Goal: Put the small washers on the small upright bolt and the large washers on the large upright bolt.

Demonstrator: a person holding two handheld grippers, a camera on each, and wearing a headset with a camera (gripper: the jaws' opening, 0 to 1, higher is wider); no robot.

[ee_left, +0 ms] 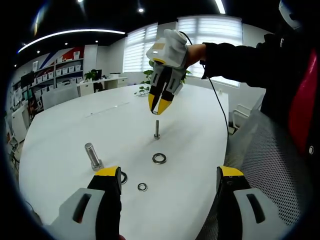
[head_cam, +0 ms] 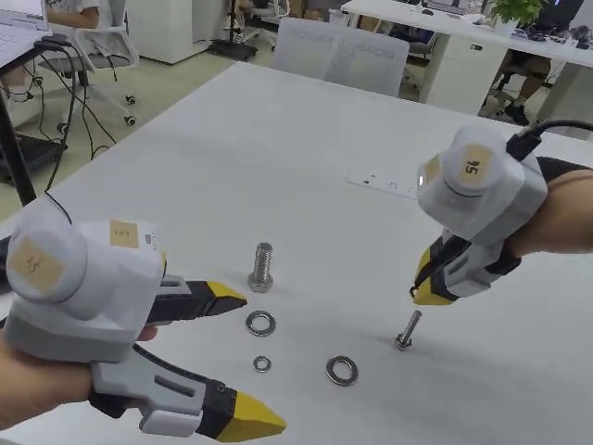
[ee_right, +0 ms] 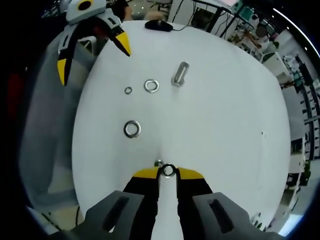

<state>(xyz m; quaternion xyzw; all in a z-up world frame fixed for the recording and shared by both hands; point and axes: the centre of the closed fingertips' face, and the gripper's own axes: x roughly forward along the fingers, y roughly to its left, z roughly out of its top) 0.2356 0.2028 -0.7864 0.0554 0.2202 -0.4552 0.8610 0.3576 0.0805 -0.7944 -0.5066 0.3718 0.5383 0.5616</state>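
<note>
The large bolt (head_cam: 262, 267) stands upright on the white table (head_cam: 306, 167), and the small bolt (head_cam: 408, 331) stands to its right. My right gripper (head_cam: 427, 295) hovers just above the small bolt, shut on a small washer (ee_right: 168, 170) pinched between its yellow tips. In the right gripper view the small bolt's top (ee_right: 159, 163) shows just behind that washer. On the table lie two large washers (head_cam: 260, 323) (head_cam: 342, 370) and one small washer (head_cam: 262, 363). My left gripper (head_cam: 239, 360) stands open at the near left, its jaws on either side of the loose washers, holding nothing.
A flat strip (head_cam: 384, 184) lies on the table beyond the right gripper. Office chairs (head_cam: 338, 56), desks and cables stand past the far edge. The person's dark sleeve (ee_left: 240, 55) reaches in behind the right gripper.
</note>
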